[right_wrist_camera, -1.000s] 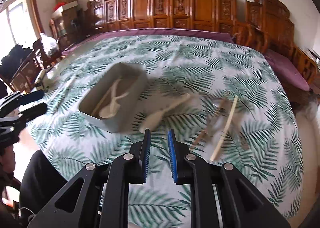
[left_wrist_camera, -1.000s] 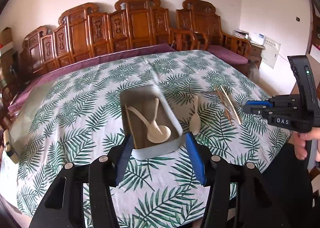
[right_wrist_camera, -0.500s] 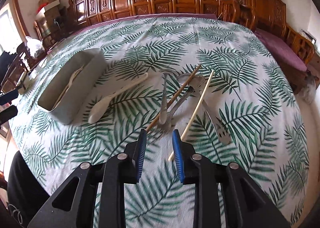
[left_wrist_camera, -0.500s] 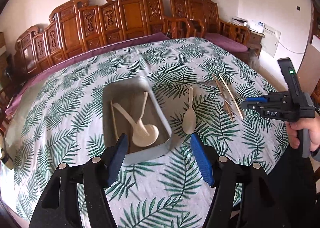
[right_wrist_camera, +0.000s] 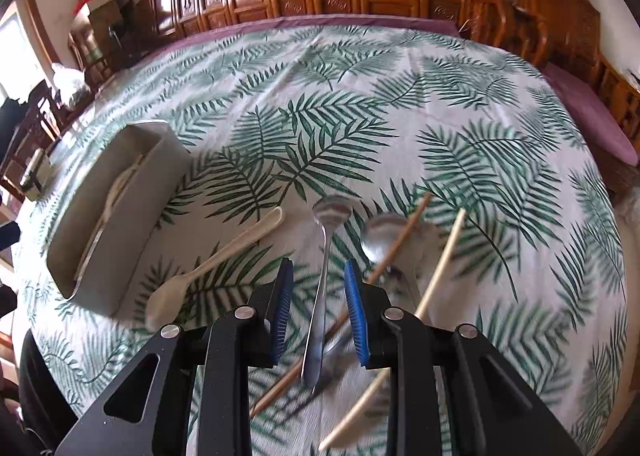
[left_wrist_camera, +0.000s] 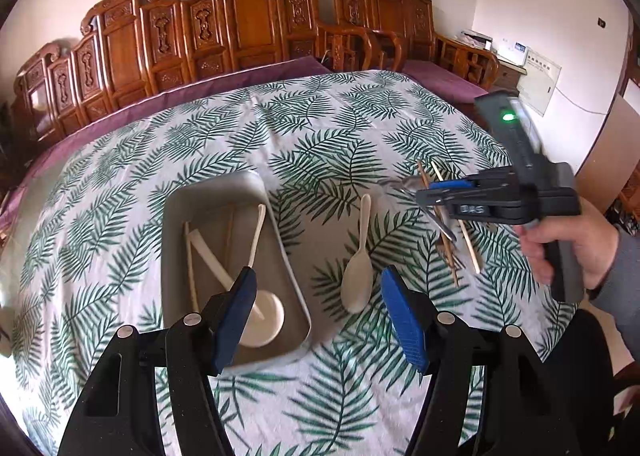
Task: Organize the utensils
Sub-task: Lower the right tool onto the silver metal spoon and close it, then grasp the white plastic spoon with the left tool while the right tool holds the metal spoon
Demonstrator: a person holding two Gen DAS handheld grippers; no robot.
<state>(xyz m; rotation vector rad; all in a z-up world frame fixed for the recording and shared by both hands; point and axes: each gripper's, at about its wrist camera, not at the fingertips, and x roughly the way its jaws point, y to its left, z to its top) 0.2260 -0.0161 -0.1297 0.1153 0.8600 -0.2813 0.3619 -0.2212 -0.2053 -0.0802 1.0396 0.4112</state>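
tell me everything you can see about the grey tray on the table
The grey tray is a long rectangular bin with rounded corners and low walls, matte, plastic by its look. It sits flat on the leaf-print tablecloth and holds cream spoons and pale sticks. Nothing grips it; a loose cream spoon lies beside it.

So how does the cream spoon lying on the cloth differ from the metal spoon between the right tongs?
The cream spoon is pale and matte; the metal spoon is shiny steel. The cream spoon lies beside the grey tray, clear of other utensils, while the metal spoon sits in the pile with the chopsticks. The cream spoon's bowl faces the camera; the metal spoon's faces away. Both lie flat on the tablecloth.
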